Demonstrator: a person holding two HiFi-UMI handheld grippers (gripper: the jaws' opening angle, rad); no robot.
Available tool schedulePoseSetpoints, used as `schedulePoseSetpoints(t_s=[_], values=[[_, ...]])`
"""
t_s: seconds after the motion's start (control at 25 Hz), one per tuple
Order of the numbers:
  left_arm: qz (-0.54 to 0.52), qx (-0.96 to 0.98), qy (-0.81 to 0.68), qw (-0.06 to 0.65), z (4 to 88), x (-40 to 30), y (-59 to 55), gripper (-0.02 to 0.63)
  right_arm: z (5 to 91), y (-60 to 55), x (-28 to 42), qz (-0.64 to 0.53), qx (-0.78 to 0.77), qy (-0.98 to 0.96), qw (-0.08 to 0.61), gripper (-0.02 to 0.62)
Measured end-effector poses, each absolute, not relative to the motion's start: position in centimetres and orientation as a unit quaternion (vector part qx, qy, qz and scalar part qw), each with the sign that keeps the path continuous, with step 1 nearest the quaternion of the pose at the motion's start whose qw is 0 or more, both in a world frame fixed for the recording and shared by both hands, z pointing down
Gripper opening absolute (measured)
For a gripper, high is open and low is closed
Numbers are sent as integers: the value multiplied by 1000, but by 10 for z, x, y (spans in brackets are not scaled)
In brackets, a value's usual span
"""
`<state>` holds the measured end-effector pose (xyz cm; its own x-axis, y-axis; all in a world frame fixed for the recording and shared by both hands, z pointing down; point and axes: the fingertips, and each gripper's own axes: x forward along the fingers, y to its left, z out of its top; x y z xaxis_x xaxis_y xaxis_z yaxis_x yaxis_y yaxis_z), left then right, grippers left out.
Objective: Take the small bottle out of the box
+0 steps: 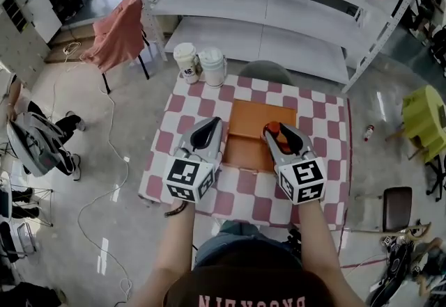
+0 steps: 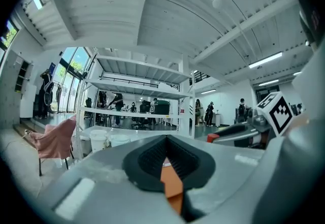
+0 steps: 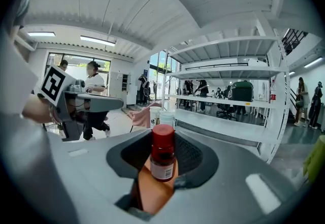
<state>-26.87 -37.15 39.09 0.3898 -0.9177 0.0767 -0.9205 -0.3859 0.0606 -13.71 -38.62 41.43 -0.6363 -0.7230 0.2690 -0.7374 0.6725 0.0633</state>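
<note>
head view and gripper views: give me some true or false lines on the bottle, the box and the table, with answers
1. The right tongs hold a small red-capped bottle. True.
2. The bottle lies on its side between the left tongs. False: it stands upright between the right tongs.
3. Two white cups stand at the far edge of the table. True.
4. The tablecloth is plain blue. False: it is checked red and white.
5. The orange box sits on the floor beside the table. False: it lies on the table, under both tongs.
</note>
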Motion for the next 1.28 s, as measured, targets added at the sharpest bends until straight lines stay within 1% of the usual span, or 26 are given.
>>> schedulePoseSetpoints(t_s=[0.28,0.52,0.8,1.28], values=[[13,840,-541,24,370,-260,-379,-8,380,-387,-116,7,423,-899,111,136],[2,844,-537,7,350,-257,-389,-8,340,-388,-82,-7,455,-887,76,137],[-15,842,-539,-14,326,-256,-400,-8,302,-389,-42,-30,493,-868,57,137],[-29,847,-530,-35,305,-248,-408,-8,280,-386,-15,-27,511,-859,29,135]])
